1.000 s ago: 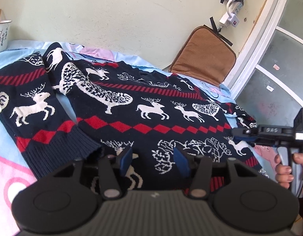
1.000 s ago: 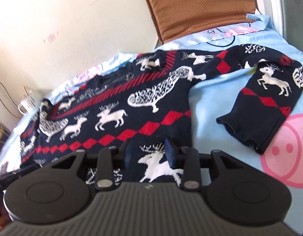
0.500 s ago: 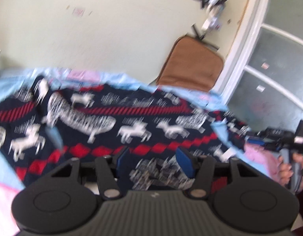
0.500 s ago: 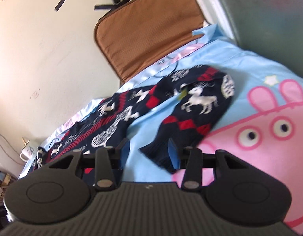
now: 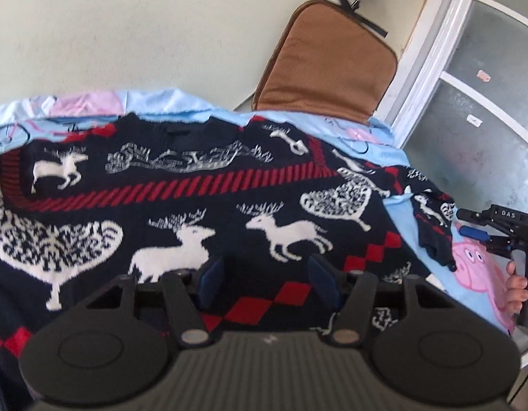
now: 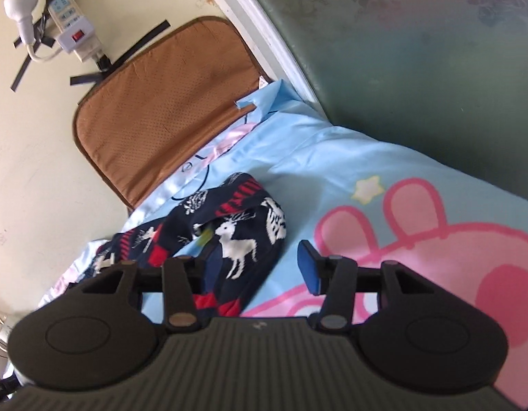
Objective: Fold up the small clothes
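A: Sweater point(image 5: 229, 212), dark navy knit with white deer and red diamonds, lies spread flat on the light blue cartoon sheet point(image 5: 394, 147). In the left wrist view it fills the space in front of the left gripper point(image 5: 269, 282) and under its fingers point(image 5: 210, 277).

B: Do those fingers hold it?

A: No. They stand apart above the knit, with nothing pressed between the blue pads. Beyond the fingers a brown padded cushion point(image 5: 329, 58) leans on the pale wall. To the right of the fingers a hand point(image 5: 517, 287) holds the right gripper point(image 5: 476, 226) beside the sleeve point(image 5: 431, 226).

B: And the right wrist view?

A: The right gripper point(image 6: 260, 270) points down at the sheet point(image 6: 332, 144). Its jaws have just been opening, and they are apart now. The sleeve point(image 6: 243, 239) lies bunched between the fingers, close to the left one, but I see no pad pressing it. Right finger point(image 6: 308, 270) is over a pink pig print point(image 6: 435, 250). Beyond the fingers stands the cushion point(image 6: 161, 109), perforated, with rounded corners. Up left, a white power strip point(image 6: 75, 37) is taped to the wall.
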{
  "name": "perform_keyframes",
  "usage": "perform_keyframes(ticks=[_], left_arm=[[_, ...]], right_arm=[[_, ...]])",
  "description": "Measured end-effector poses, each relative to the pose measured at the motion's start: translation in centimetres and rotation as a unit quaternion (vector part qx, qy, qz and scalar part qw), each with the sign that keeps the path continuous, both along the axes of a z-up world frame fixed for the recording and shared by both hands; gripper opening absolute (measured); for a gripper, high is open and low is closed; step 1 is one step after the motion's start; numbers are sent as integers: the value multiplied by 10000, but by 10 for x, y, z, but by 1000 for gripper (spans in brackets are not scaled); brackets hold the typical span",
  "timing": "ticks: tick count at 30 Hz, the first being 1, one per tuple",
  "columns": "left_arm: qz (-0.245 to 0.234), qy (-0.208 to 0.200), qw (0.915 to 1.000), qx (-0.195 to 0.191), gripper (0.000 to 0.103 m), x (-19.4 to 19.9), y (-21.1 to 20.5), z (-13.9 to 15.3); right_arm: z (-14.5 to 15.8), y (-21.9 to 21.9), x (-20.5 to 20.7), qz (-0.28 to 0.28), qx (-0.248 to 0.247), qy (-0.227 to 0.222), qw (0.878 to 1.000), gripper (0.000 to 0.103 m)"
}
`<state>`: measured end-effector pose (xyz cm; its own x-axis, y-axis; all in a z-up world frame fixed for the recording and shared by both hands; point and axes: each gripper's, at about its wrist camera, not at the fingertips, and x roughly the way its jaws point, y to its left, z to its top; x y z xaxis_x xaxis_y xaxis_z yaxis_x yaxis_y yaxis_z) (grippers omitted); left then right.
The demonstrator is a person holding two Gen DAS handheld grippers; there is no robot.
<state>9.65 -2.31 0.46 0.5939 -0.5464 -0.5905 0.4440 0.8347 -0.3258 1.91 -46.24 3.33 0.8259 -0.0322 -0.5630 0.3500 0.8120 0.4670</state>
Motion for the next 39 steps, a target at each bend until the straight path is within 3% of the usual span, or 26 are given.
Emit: perform_keyframes(ticks=[2, 3, 4, 5, 8, 10, 13, 14, 16, 18, 19, 20, 21, 24, 26, 28, 31, 32, 34, 36, 39], left_arm=[[-24, -35, 10000, -12, 56, -2, 3, 0], [-34, -46, 10000, -31, 56, -3, 5, 0], [-48, -64, 10000, -31, 56, -4, 5, 0], [-53, -64, 10000, -40, 56, -3, 5, 0], [-61, -39, 9999, -97, 56, -3, 7, 1], [-67, -21, 9999, -124, 56, -2, 8, 2], [-78, -10, 9999, -138, 56, -1, 7, 2], [-76, -11, 9999, -136, 56, -1, 7, 2], [-75, -13, 9999, -134, 56, -1, 7, 2], [-79, -12, 9999, -139, 57, -1, 7, 2], [-81, -10, 9999, -142, 57, -1, 7, 2], [-82, -8, 9999, -146, 57, -1, 7, 2], [-84, -6, 9999, -151, 57, -1, 7, 2], [-84, -6, 9998, -153, 57, -1, 7, 2], [-83, -5, 9998, -162, 57, -1, 7, 2], [-67, -1, 9998, -207, 57, 0, 9, 2], [127, -30, 9991, -405, 57, 3, 21, 6], [217, -26, 9983, -537, 57, 5, 28, 8], [462, -34, 9952, -856, 57, 10, 47, 13], [759, -101, 9905, -1140, 57, 13, 69, 20], [1172, -276, 9804, -1560, 58, 12, 101, 32]], right_arm=[[-4, 6, 14, 154, -196, 142, 9996, 48], [-5, 10, 21, 253, -352, 217, 9988, 39], [-5, 13, 28, 261, -623, 330, 9972, 13], [-3, 16, 35, 181, -1020, 417, 9937, 9], [24, 9, 34, -529, -2082, -71, 9766, 9], [45, 8, 25, -717, -2412, -544, 9663, 9], [51, 11, 22, -682, -2928, -421, 9528, 14], [46, 8, 23, -599, -2891, -219, 9552, 20], [39, -4, 15, -574, -2336, -83, 9706, 25], [33, -22, -3, -560, -1181, -388, 9907, 33], [29, -31, -10, -515, -496, -584, 9957, 43], [22, -40, -14, -457, 241, -767, 9957, 53], [14, -48, -15, -434, 840, -890, 9915, 56], [-1, -63, -4, -578, 1701, -921, 9794, 61], [-5, -70, 10, -738, 1868, -922, 9753, 63], [-2, -77, 30, -1047, 1645, -786, 9776, 61], [7, -87, 59, -1358, 1260, -551, 9811, 11], [12, -88, 63, -1395, 1341, -643, 9790, 10], [36, -72, 73, -1065, 1388, -1037, 9791, 10], [75, -31, 90, -315, 983, -1367, 9852, 10], [115, 47, 114, 912, 819, -1661, 9785, 11]])
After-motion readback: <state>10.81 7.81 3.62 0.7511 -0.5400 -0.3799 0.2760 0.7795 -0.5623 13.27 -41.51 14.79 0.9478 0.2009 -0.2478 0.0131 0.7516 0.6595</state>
